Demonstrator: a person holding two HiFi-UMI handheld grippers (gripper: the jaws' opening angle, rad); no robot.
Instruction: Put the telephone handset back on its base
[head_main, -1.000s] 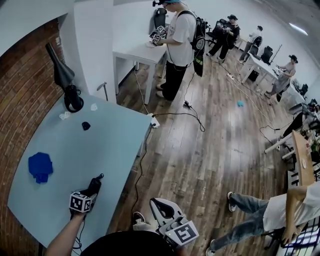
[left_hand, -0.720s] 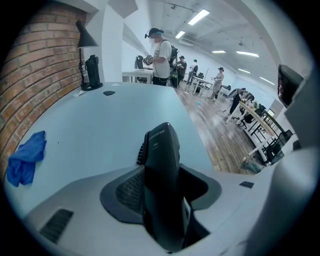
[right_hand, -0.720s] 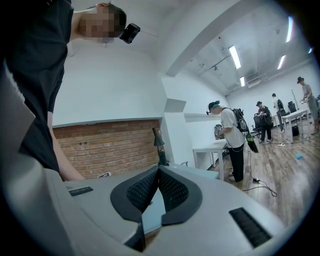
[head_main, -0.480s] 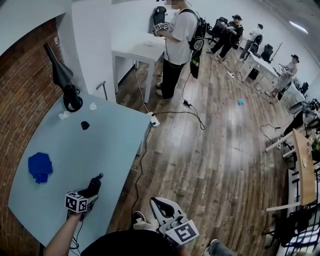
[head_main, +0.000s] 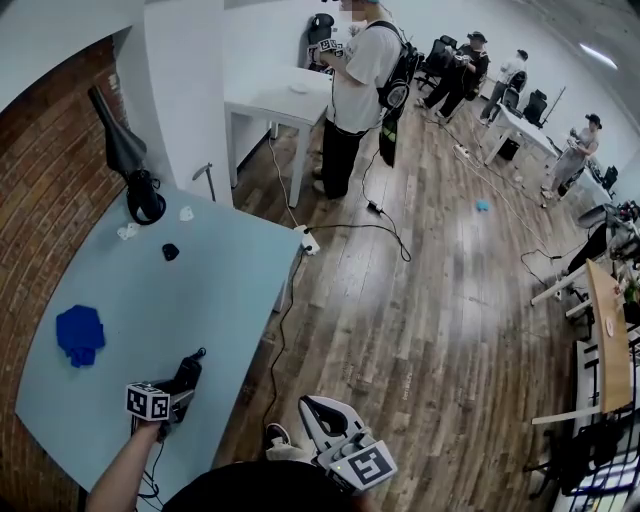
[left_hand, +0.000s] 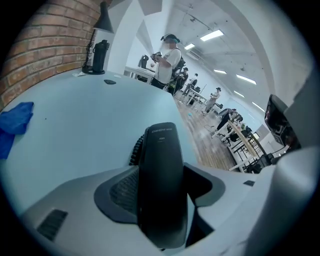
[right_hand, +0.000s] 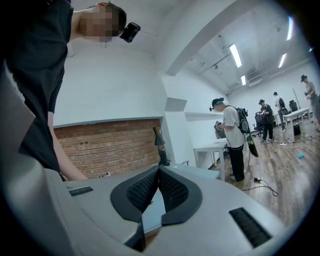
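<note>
- Left gripper (left_hand: 164, 170): jaws have just been opening and now stand wide, with the black telephone handset (left_hand: 160, 200) between them.
- Handset runs lengthwise down the middle of the gap, far end pointing away from the camera. There is a clear dark gap on its right side. The left pad sits close beside it, and neither pad looks pressed on it.
- Coiled cord (left_hand: 135, 150) shows just left of the handset's far end, against the table.
- Base: can't make it out in any view, so I can't tell whether the handset is seated on it.
- Head view: left gripper (head_main: 183, 380) angles down at the near edge of the light blue table (head_main: 210, 290), with the handset (head_main: 194, 360) at its tip.
- Right gripper (right_hand: 159, 172): jaws closed, pad tips touching, nothing between them. In the head view the right gripper (head_main: 318, 415) is off the table over the wooden floor (head_main: 420, 330), well apart from the handset.
- Further out on the table: blue cloth (head_main: 80, 332) to the left, small black object (head_main: 171, 251) and black desk lamp (head_main: 135, 180) at the far end by the brick wall (head_main: 40, 190).
</note>
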